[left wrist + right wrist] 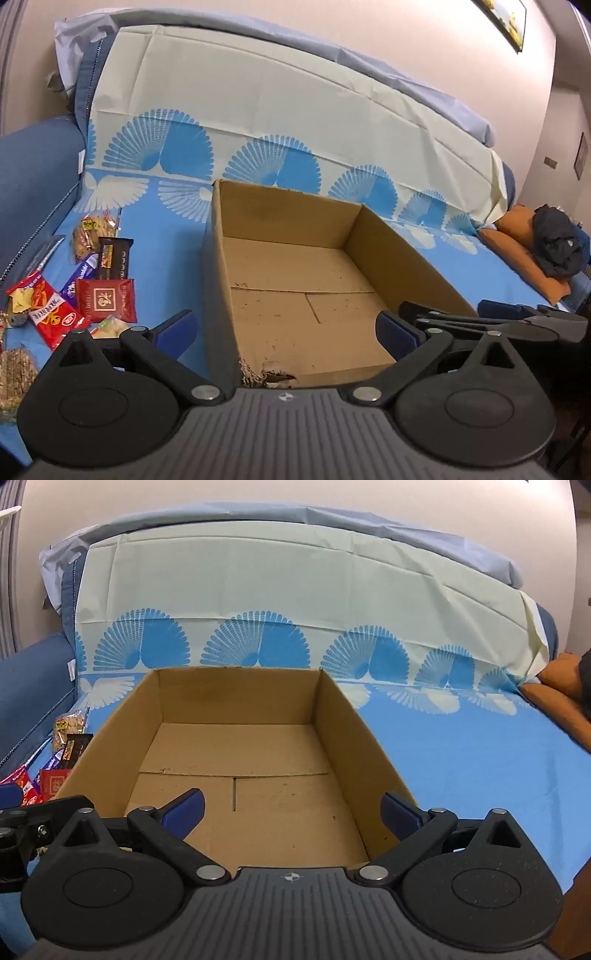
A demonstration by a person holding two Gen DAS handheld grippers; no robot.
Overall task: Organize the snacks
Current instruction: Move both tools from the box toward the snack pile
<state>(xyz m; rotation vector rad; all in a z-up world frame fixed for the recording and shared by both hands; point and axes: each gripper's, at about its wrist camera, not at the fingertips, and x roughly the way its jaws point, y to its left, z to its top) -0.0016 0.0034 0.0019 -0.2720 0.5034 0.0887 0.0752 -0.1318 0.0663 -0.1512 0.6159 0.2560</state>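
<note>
Directly ahead of both grippers sits the empty cardboard box (236,738) on the blue patterned sheet (461,746). Left of it, beyond the left gripper (286,328), the snack packets (99,291) lie piled. That gripper and the right gripper (293,812) both gape wide, gripping nothing.

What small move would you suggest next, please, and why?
Probably swing the left tongs toward the red snack packet: the cardboard box holds nothing, the snacks lie left of it, and both tongs are open and empty.
</note>
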